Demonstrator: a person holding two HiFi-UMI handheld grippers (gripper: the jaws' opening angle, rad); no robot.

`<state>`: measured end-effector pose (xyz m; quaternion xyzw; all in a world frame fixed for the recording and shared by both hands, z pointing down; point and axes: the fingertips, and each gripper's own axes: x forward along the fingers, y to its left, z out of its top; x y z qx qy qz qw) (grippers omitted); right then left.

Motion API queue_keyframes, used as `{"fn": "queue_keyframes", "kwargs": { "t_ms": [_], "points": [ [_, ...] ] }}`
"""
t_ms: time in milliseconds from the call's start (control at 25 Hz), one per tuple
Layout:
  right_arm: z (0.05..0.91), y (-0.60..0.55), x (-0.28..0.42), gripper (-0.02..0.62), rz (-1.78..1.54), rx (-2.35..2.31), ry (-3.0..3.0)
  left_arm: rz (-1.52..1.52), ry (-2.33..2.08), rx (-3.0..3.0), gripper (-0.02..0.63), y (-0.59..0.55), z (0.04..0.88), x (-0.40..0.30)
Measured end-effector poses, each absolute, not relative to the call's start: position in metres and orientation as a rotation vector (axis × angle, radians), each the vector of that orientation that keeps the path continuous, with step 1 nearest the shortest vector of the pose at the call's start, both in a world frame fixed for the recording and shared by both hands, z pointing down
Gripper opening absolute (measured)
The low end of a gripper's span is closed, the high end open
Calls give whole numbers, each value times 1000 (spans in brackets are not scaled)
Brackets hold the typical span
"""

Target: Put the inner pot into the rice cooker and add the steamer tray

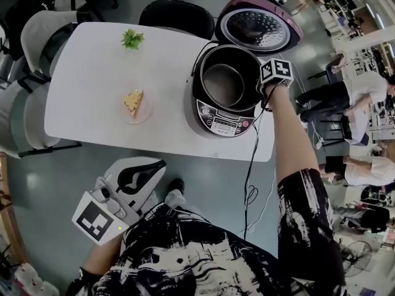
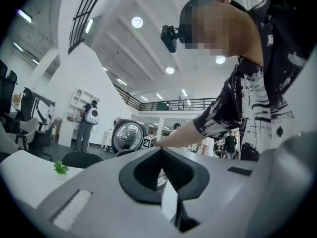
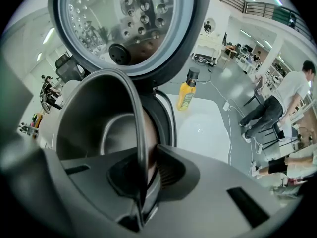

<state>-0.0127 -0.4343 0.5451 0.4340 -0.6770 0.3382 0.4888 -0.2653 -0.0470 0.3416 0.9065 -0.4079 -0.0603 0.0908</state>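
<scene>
Right gripper view: right hand-held gripper (image 3: 144,155) clamped on thin rim of smooth metal inner pot (image 3: 94,108), inside round dark rice cooker (image 1: 213,113) on white counter (image 1: 92,97); dimpled lid (image 1: 256,29) open; panel print unreadable; left hand-held gripper (image 2: 161,150) jaws together, empty.

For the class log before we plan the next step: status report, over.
Right gripper shut on inner pot rim, pot in rice cooker. Left gripper shut, empty. Lid open, nothing blocking.

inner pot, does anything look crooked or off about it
Nothing spilled or damaged. The inner pot looks only partly lowered into the rice cooker: its rim stands above the cooker's, with the right gripper shut on it.
</scene>
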Motion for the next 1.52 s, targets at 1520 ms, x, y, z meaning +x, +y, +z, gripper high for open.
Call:
{"fn": "queue_keyframes", "kwargs": {
  "t_ms": [1520],
  "points": [
    [555, -414, -2, 98, 595, 938, -1450, -215, -1186, 2689, 5, -40, 343, -276]
  ]
}}
